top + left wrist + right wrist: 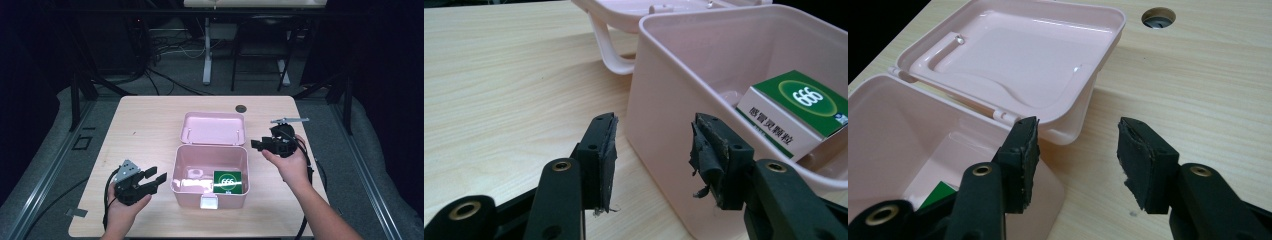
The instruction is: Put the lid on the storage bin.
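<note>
Your pale pink plastic box stands upright near the middle of the worktop, its hinged lid swung fully open and lying back flat behind it, inner side up. Inside, against the right-hand wall, you have a green-and-white cardboard carton marked "666", resting with its green face up. A curved pink carrying handle hangs by the hinge.

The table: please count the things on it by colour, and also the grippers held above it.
Pink: 1, the open box with its lid
Green: 1, the carton inside the box
Black: 2, left gripper and right gripper
Total: 4
</note>
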{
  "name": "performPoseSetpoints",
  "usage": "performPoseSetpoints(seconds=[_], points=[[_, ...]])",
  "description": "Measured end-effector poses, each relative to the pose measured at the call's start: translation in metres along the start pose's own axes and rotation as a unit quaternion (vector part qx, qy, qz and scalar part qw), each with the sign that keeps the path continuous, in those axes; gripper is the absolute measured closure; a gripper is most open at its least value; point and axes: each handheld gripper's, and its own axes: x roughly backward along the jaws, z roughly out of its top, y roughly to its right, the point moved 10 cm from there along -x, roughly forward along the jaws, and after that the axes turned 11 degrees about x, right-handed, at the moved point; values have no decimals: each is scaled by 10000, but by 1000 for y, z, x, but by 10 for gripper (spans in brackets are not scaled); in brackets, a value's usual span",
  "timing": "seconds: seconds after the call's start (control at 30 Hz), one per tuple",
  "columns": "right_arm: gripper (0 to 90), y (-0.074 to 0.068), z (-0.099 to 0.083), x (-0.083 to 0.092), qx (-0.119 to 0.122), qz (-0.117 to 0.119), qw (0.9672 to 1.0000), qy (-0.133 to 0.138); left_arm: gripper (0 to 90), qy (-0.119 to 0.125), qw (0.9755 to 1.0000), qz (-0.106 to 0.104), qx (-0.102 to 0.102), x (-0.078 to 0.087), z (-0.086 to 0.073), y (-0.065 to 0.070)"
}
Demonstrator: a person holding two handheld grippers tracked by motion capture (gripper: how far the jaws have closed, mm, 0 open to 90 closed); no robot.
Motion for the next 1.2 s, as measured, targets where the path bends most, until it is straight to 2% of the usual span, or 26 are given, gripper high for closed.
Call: performPoseSetpoints(seconds=[0.17, 0.23, 0.27, 0.33, 0.57, 0.63, 0.73, 0.8, 0.87, 0.93, 0.97, 1.0, 1.03, 1.07, 1.1, 1.13, 1.17, 1.2], points=[[511, 0, 11, -1, 28, -41, 10000, 23, 536, -23, 10000, -25, -30, 0, 7, 5], [518, 1, 16, 0, 26, -54, 9999, -121, 538, -56, 10000, -22, -40, -1, 9, 7], [519, 2, 20, -1, 7, -59, 10000, -23, 541, -79, 10000, -54, -25, -3, 12, 10], [522, 3, 23, -1, 3, -69, 10000, -54, 544, -156, 9998, -76, -51, -4, 14, 13], [546, 9, 32, -5, -66, -129, 9996, -253, 559, -92, 9998, -182, -32, -8, 23, 23], [551, 10, 34, -7, -84, -140, 9996, -215, 570, -88, 9997, -215, -38, -8, 22, 25], [556, 12, 39, -9, -107, -160, 9992, -337, 578, -163, 9995, -249, -93, -7, 19, 28], [558, 13, 42, -13, -165, -181, 9992, -310, 587, -205, 9994, -234, -116, -6, 17, 27], [560, 14, 43, -15, -163, -186, 9988, -424, 593, -174, 9995, -253, -99, -6, 16, 28], [563, 14, 45, -18, -184, -176, 9986, -466, 601, -223, 9994, -258, -113, -5, 14, 28], [564, 13, 47, -21, -186, -188, 9989, -388, 612, -222, 9993, -281, -114, -5, 13, 29], [565, 13, 47, -22, -153, -190, 9983, -522, 620, -243, 9992, -289, -126, -5, 12, 29], [566, 13, 49, -25, -149, -212, 9987, -446, 626, -255, 9992, -293, -124, -5, 11, 29], [566, 13, 49, -26, -136, -206, 9982, -551, 628, -259, 9991, -303, -124, -5, 11, 30], [568, 12, 51, -30, -148, -227, 9985, -486, 628, -264, 9991, -308, -141, -6, 10, 30], [569, 13, 51, -31, -134, -220, 9979, -597, 630, -274, 9990, -312, -147, -6, 10, 30], [571, 12, 53, -35, -162, -222, 9983, -522, 631, -285, 9990, -309, -140, -6, 10, 31], [574, 12, 53, -37, -169, -227, 9980, -560, 631, -306, 9989, -319, -154, -6, 9, 31]])
